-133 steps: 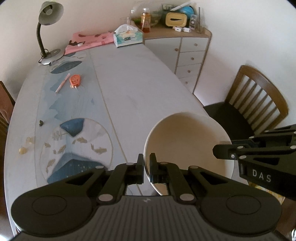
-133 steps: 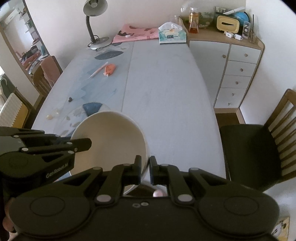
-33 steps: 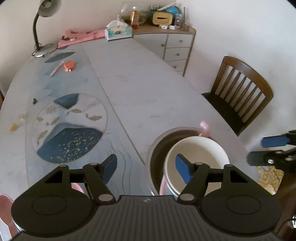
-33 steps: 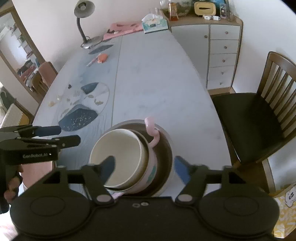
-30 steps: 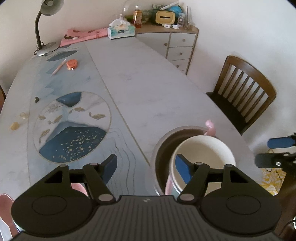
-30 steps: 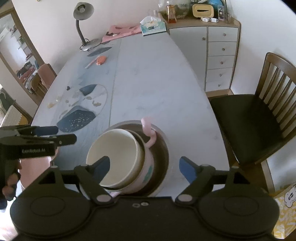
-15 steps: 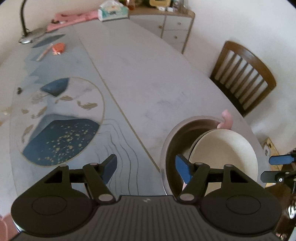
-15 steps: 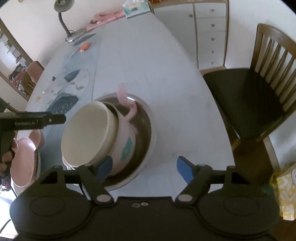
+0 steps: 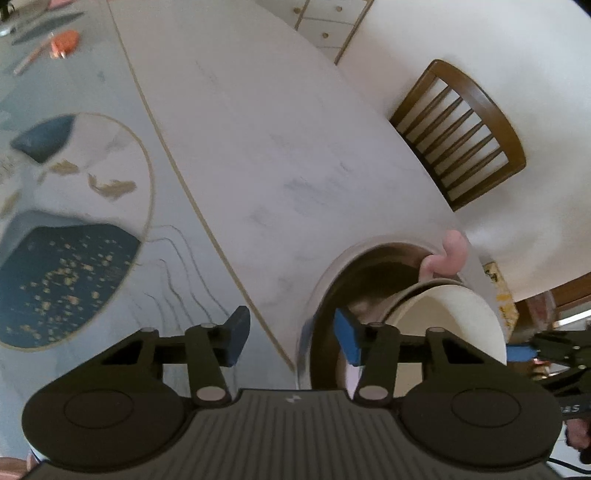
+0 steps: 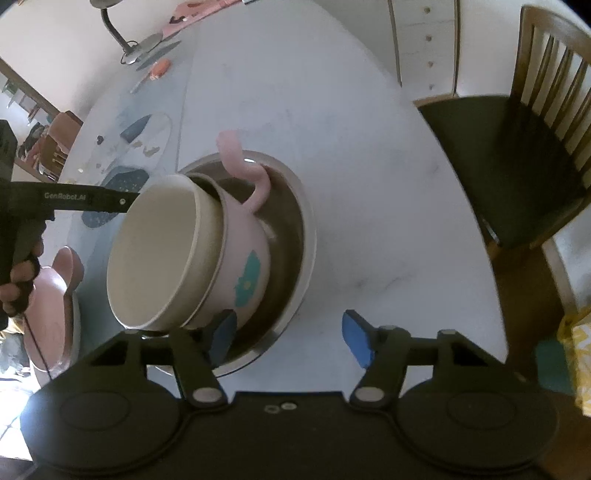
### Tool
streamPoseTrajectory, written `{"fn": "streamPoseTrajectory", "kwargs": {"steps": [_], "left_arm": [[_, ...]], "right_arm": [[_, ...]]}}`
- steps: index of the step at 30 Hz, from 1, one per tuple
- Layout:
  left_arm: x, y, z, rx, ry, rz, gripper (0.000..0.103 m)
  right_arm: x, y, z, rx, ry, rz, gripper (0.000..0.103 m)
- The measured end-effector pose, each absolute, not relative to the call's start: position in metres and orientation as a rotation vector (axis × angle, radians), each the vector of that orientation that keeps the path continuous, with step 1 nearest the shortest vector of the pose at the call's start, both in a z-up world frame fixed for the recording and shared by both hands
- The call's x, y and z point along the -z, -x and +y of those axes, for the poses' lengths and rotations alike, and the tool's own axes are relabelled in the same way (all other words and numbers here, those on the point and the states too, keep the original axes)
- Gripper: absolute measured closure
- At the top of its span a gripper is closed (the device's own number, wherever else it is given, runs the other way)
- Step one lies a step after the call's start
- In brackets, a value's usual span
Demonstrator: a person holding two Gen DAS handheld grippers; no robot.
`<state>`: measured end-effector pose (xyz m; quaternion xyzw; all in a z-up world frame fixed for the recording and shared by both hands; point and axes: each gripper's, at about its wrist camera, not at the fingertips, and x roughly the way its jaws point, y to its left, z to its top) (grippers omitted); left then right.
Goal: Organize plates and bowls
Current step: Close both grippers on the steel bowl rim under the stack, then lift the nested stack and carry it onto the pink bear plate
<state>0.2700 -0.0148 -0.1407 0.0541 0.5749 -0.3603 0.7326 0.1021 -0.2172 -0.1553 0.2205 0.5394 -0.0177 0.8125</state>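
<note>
A steel bowl (image 10: 295,236) stands near the table's front edge. A pink bowl (image 10: 247,254) with a curled handle is tilted inside it, and a cream bowl (image 10: 159,251) is nested in the pink one. My right gripper (image 10: 290,338) straddles the steel bowl's near right rim; its jaws are closing and the pads are not touching it. My left gripper (image 9: 291,338) straddles the steel bowl's (image 9: 332,273) left rim, jaws also closing, pads clear of the metal. The cream bowl (image 9: 450,321) shows behind its right finger.
Pink dishes (image 10: 51,295) lie at the table's front left, beside the hand (image 10: 18,280) that holds the left gripper. A wooden chair (image 10: 517,155) stands right of the table. A lamp (image 10: 122,33) and small items sit at the far end.
The cream bowl, earlier held by both grippers, now sits in the pink bowl. Both grippers have sunk and tipped down toward the stack, and their jaws have narrowed around the steel bowl's rim.
</note>
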Motion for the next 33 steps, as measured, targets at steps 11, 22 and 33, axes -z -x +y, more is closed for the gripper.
{"fn": "streamPoseTrajectory", "kwargs": {"steps": [11, 22, 33], "left_arm": [[0.156, -0.270, -0.017, 0.799, -0.059, 1.332, 0.084], [0.150, -0.260, -0.017, 0.748, -0.089, 1.293, 0.091], [0.142, -0.244, -0.007, 0.703, -0.097, 1.282, 0.092]], "right_arm": [[0.163, -0.113, -0.215, 0.023, -0.488, 1.195, 0.069], [0.164, -0.117, -0.213, 0.056, -0.476, 1.183, 0.086], [0.160, -0.119, -0.213, 0.071, -0.482, 1.186, 0.090]]}}
